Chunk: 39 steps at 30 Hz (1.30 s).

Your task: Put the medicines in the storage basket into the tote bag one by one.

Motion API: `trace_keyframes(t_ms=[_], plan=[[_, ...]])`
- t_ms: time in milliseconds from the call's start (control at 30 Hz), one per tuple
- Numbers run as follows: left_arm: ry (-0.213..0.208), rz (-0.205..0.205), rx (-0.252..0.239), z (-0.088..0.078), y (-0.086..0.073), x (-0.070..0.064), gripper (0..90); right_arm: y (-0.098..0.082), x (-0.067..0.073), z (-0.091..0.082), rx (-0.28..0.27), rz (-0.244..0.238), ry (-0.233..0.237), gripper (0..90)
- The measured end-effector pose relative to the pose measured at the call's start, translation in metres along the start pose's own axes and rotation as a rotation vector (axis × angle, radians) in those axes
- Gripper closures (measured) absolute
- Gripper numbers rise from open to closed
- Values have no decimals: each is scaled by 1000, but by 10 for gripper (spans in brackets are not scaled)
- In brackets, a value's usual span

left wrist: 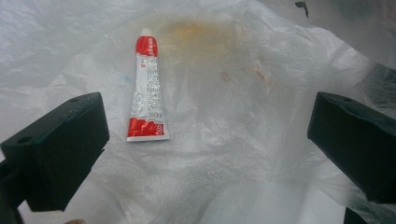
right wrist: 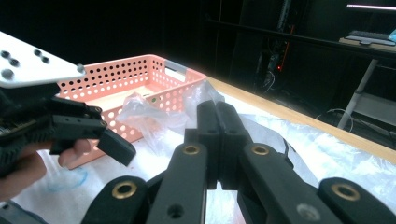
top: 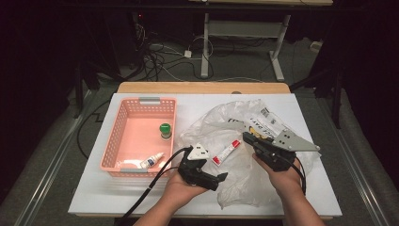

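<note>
Pink perforated basket point(top: 123, 136): left part of the white table top point(top: 94, 188), long axis running away from the person, grey handle at each end. Contents: a green-capped small bottle point(top: 165, 130) standing against the right wall; a small white dropper bottle with blue label point(top: 151, 161) lying near the front right corner. The basket also appears in the right gripper view point(right wrist: 140, 79), behind the crumpled bag edge.

Left gripper point(top: 225, 176): held in the left hand point(top: 181, 190) at the front centre of the table, white plate on top, black cable trailing off toward the front edge. Jaws spread wide, nothing between them; in its own view point(left wrist: 205, 149) they frame the tube from above without touching it.

Red-and-white tube point(top: 226, 152): lies flat on the clear plastic bag point(top: 221, 122), between the two grippers, white cap end pointing away. Left gripper view: tube point(left wrist: 148, 91) rests just beside the left jaw, on the wrinkled film.

Right gripper point(top: 245, 137): held in the right hand point(top: 282, 176) over the right half of the bag, grey three-cornered plate on top. Its own view point(right wrist: 217, 140) shows the jaws pressed together; whether film is caught between them cannot be told.

Printed label on bag point(top: 268, 123): beyond the right gripper.
</note>
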<state>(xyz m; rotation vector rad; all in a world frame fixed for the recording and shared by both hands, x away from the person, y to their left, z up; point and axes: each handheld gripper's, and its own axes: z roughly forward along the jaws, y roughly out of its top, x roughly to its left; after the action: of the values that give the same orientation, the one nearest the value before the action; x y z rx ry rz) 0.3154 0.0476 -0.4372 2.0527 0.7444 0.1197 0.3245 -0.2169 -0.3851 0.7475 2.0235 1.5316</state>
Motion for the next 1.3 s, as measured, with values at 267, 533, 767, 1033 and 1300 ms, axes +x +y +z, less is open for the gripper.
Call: trace_keyframes(t_ms=[267, 533, 767, 1033, 1300], plan=[[27, -16, -23, -27, -3, 6, 0, 1, -1, -2, -7, 0, -3, 900], [75, -46, -45, -55, -14, 19, 0, 2, -2, -2, -10, 0, -5, 900], [133, -60, -49, -75, -29, 26, 0, 2, -1, -2, -10, -2, -4, 900], [201, -90, -62, -95, -37, 38, 0, 1, -3, -4, -12, 8, -6, 900], [275, -136, -50, -111, -45, 58, 0, 2, -4, -4, -15, 8, -5, 900]])
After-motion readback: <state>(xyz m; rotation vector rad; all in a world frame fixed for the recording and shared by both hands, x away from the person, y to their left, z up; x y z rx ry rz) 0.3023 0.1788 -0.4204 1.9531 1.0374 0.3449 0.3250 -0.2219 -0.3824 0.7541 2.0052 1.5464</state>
